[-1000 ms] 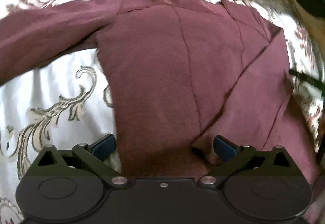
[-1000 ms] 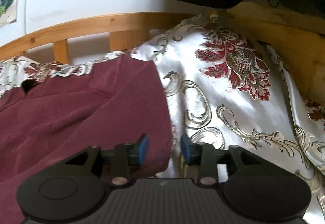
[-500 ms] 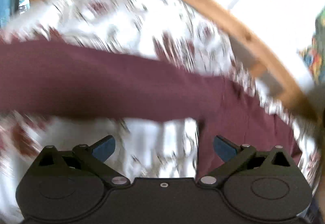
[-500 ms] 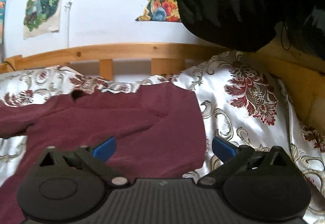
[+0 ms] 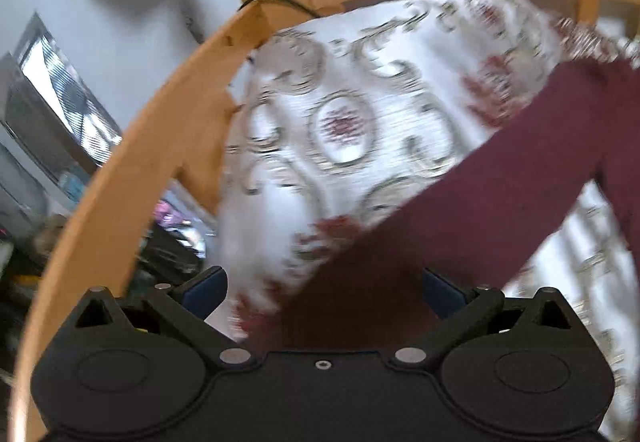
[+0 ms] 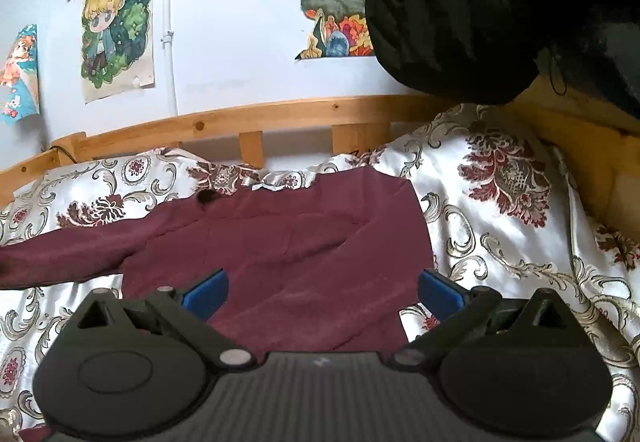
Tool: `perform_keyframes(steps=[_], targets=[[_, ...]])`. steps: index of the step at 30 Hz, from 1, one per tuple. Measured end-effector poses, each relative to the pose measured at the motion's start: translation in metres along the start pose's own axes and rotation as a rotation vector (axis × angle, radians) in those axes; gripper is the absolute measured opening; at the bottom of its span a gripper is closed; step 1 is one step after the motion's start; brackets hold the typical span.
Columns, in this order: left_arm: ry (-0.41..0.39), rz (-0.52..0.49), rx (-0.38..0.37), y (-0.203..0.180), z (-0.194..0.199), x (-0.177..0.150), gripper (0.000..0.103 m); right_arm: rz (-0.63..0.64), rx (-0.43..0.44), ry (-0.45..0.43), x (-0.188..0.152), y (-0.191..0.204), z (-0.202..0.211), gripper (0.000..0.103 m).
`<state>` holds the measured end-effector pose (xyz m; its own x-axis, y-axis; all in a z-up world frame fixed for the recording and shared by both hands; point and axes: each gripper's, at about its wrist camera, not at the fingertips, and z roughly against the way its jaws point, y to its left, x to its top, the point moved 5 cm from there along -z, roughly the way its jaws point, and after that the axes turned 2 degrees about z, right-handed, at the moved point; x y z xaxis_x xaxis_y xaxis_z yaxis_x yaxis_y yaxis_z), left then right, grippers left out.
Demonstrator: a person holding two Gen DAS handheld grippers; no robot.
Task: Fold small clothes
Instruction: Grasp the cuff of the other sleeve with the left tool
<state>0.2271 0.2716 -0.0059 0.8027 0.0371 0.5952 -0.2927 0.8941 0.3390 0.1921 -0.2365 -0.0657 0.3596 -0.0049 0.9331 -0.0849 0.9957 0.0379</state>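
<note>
Left wrist view, blurred: the left claw (image 5: pixel 322 292) is spread wide and grips nothing. One long sleeve of the maroon knit top (image 5: pixel 500 197) now runs from between its fingers up to the right, where a second ago the garment's body filled the view. The wooden bed rail (image 5: pixel 132 177) now curves on the left.

Right wrist view: the right claw (image 6: pixel 322 292) has just opened fully. The top lies flat ahead on the white floral satin bedspread (image 6: pixel 500 217), farther off than before.

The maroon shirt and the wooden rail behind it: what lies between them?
In the right wrist view, only the patterned bedspread lies between the maroon shirt and the wooden rail.
</note>
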Motion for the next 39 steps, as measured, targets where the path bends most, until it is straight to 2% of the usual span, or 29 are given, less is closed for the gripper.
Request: perform_keyframes(steps=[4,9,13,16,18,19,20,21,24,30,36,39], targets=[[0.067,-0.021,0.007,0.012,-0.014,-0.002,0.093,-0.033,-0.012,0.046,-0.003,-0.003,-0.009,0.103],[0.119,-0.148,0.049,0.002,-0.03,-0.008,0.092,-0.038,-0.026,0.074,-0.006,-0.008,-0.011,0.103],[0.14,-0.133,0.04,0.003,-0.037,-0.005,0.088,-0.051,-0.044,0.087,-0.008,-0.014,-0.01,0.103],[0.161,-0.113,0.004,0.002,-0.037,-0.004,0.071,-0.075,-0.05,0.092,-0.008,-0.019,-0.01,0.103],[0.156,-0.121,0.003,-0.002,-0.033,-0.003,0.047,-0.086,-0.05,0.095,-0.008,-0.021,-0.011,0.103],[0.148,-0.138,0.019,-0.006,-0.031,-0.002,0.039,-0.089,-0.049,0.095,-0.008,-0.022,-0.011,0.103],[0.141,-0.165,0.036,-0.011,-0.028,-0.004,0.017,-0.091,-0.048,0.096,-0.008,-0.022,-0.011,0.103],[0.142,-0.187,0.043,-0.014,-0.027,-0.005,0.003,-0.091,-0.047,0.097,-0.007,-0.023,-0.011,0.103],[0.141,-0.206,0.034,-0.021,-0.017,-0.006,0.002,-0.087,-0.053,0.102,-0.007,-0.023,-0.009,0.103],[0.101,-0.182,-0.05,-0.028,0.015,-0.002,0.001,-0.103,-0.048,0.094,-0.006,-0.024,-0.001,0.103],[0.06,-0.153,-0.138,-0.035,0.054,0.007,0.001,-0.119,-0.045,0.088,-0.005,-0.027,0.006,0.103],[0.069,-0.121,-0.216,-0.042,0.073,0.01,0.001,-0.123,-0.04,0.084,-0.004,-0.028,0.009,0.103]])
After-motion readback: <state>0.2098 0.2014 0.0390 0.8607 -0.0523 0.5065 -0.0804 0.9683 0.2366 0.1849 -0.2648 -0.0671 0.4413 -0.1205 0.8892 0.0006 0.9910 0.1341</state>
